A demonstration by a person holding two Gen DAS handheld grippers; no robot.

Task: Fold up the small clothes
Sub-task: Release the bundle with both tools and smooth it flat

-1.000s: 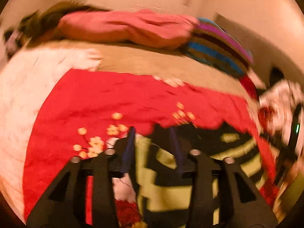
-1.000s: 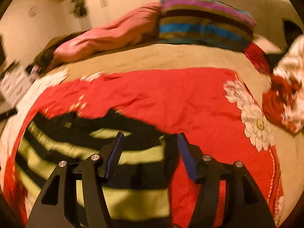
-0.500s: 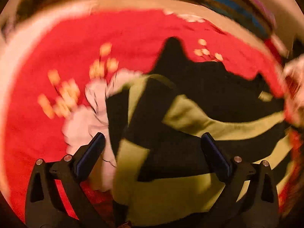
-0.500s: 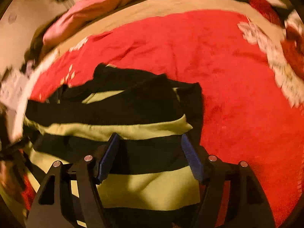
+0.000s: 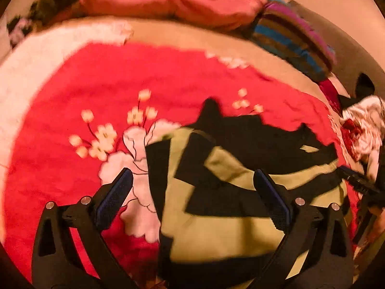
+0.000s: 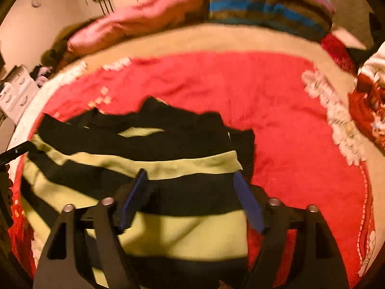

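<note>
A black and yellow-green striped garment (image 5: pixel 223 192) lies folded over itself on a red flowered blanket (image 5: pixel 120 77). My left gripper (image 5: pixel 192 178) hangs open above the garment's left part, its blue pads wide apart and holding nothing. In the right wrist view the same garment (image 6: pixel 149 163) spreads to the lower left. My right gripper (image 6: pixel 190 178) stands open over its right edge, nothing between the pads. The tip of the other gripper (image 5: pixel 356 180) shows at the right edge of the left wrist view.
A pink pillow (image 5: pixel 168 2) and a striped pillow (image 6: pixel 267 7) lie at the head of the bed. A red and white crumpled cloth (image 5: pixel 361 130) sits at the right. The beige sheet (image 6: pixel 216 38) rings the blanket.
Both grippers let go of the garment and opened, the left one wide. Both views have pulled back and tilted up since half a second ago, and the garment now rests on the blanket.
</note>
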